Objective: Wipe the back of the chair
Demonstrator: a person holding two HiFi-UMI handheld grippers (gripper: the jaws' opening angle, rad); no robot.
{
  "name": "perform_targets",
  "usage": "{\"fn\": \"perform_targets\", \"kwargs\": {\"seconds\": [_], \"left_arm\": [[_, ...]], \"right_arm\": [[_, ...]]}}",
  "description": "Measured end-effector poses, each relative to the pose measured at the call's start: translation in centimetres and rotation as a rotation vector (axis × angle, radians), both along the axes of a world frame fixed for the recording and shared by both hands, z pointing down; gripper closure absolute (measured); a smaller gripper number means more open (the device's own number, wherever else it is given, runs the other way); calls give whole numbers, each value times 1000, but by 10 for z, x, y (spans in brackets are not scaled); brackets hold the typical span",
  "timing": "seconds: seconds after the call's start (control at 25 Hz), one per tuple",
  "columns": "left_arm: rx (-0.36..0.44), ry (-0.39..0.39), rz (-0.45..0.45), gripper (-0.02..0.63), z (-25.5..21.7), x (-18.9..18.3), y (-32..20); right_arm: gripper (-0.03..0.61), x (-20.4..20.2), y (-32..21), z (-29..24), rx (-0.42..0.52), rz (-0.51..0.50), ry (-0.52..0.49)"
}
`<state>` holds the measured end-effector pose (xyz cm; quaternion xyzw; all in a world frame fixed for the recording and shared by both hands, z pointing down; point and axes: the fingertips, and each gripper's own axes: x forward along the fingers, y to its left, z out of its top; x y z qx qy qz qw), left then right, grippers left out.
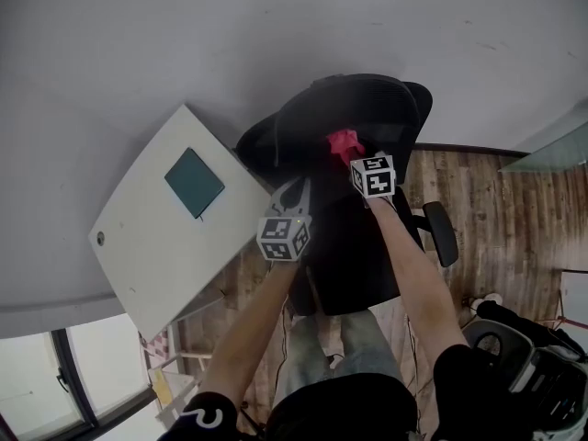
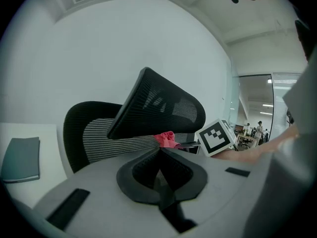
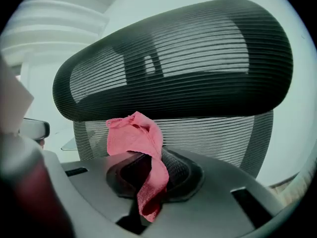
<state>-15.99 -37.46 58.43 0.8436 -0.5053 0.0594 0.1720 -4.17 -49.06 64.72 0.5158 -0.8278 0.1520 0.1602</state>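
The black mesh office chair [image 1: 354,154] stands in front of me, its headrest [image 3: 173,63] above the ribbed backrest [image 3: 218,135]. A pink cloth [image 3: 137,138] hangs from my right gripper [image 3: 148,156], which is shut on it and holds it close to the backrest just under the headrest. The head view shows that cloth [image 1: 343,143] ahead of the right gripper [image 1: 351,157]. My left gripper [image 1: 296,191] is lower and to the left, near the chair's left side. Its jaws are shut and hold nothing [image 2: 159,153]. The left gripper view also catches the cloth [image 2: 167,139].
A white desk [image 1: 147,246] with a teal notebook [image 1: 194,182] stands to the chair's left. A white wall is behind the chair. The chair's right armrest [image 1: 441,232] sticks out over wooden floor [image 1: 496,209]. Dark bags [image 1: 528,361] lie at the lower right.
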Motion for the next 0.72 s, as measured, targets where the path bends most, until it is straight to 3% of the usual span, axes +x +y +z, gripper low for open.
{"fn": "perform_targets", "kwargs": {"seconds": [0.72], "left_arm": [[4,-7,27,589,-4,76,-19]], "right_arm": [[508,131,-23,-3,-3,135,44]]}}
